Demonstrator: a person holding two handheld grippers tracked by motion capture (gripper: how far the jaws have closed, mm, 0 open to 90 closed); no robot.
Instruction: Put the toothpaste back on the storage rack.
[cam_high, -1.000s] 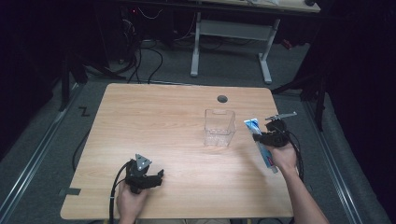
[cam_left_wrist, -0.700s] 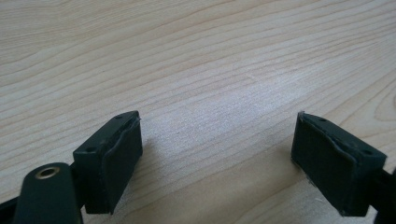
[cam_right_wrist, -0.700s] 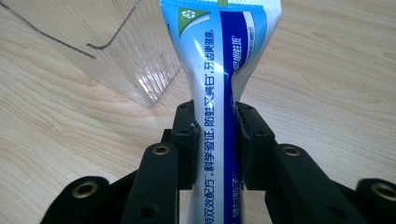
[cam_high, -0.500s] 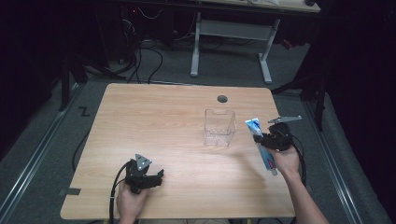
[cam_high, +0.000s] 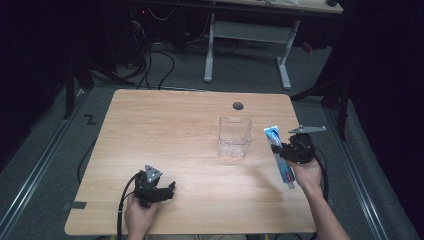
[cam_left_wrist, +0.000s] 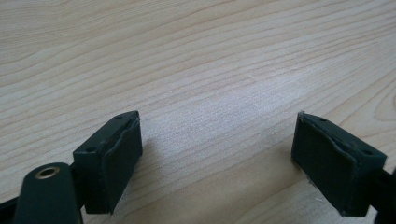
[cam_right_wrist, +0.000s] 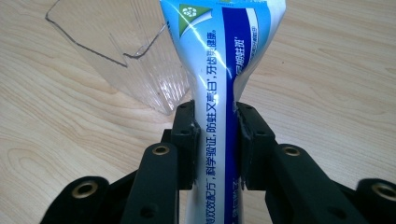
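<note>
A blue and white toothpaste tube (cam_high: 276, 150) (cam_right_wrist: 219, 84) is clamped between the jaws of my right gripper (cam_high: 292, 151) (cam_right_wrist: 217, 140), near the table's right edge. Its flat end points away from me, toward the far side. A clear plastic cup (cam_high: 235, 136) (cam_right_wrist: 140, 65) stands just left of the tube, apart from it. My left gripper (cam_high: 152, 186) (cam_left_wrist: 215, 158) rests low over bare wood near the front left, its jaws wide apart with nothing between them.
The wooden table (cam_high: 165, 130) has a round cable hole (cam_high: 238, 106) at the back. Beyond the far edge stands a white desk frame (cam_high: 250, 35) with cables on the floor. Dark floor drops off on every side.
My right gripper has lifted the tube's far end a little and shifted slightly toward the right. The left gripper has stayed put.
</note>
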